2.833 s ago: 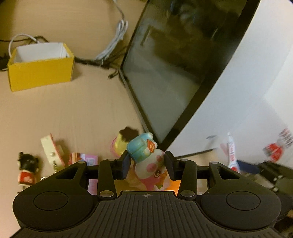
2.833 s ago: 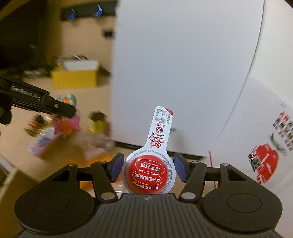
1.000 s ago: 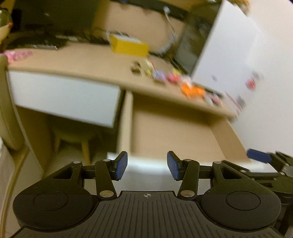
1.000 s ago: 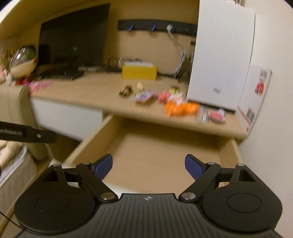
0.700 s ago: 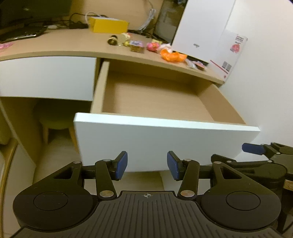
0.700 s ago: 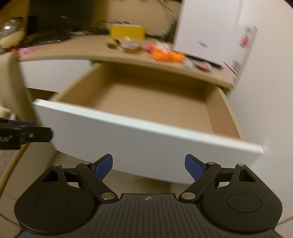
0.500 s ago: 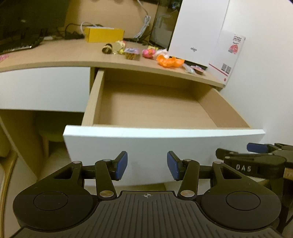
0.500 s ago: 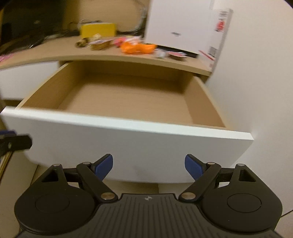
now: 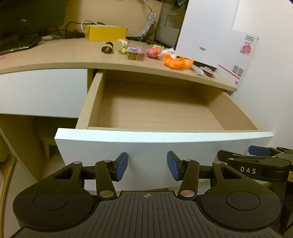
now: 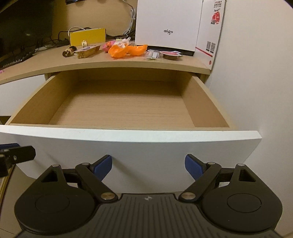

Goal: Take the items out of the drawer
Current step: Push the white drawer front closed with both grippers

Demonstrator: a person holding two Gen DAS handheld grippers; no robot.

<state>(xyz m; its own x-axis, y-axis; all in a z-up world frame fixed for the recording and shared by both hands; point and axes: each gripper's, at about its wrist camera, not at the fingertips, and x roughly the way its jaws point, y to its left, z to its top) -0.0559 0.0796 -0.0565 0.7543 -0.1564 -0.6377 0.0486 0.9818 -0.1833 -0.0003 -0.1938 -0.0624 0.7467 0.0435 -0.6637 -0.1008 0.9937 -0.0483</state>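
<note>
The drawer stands pulled out, and its wooden floor shows bare. On the desk top above it lie several small items: an orange bag, a pink toy, a snack cup, small figurines and a red-lidded jelly cup. My left gripper and my right gripper hang in front of the white drawer front, both open with nothing between the fingers. The right gripper also shows at the left view's right edge.
A white box marked aigo and a white carton with red print stand at the desk's right end against the wall. A yellow box, cables and a dark monitor sit further back.
Both grippers let go of their items, the piglet toy and the jelly cup, on the desk. They pulled back and down to the front of the drawer and now hold almost still.
</note>
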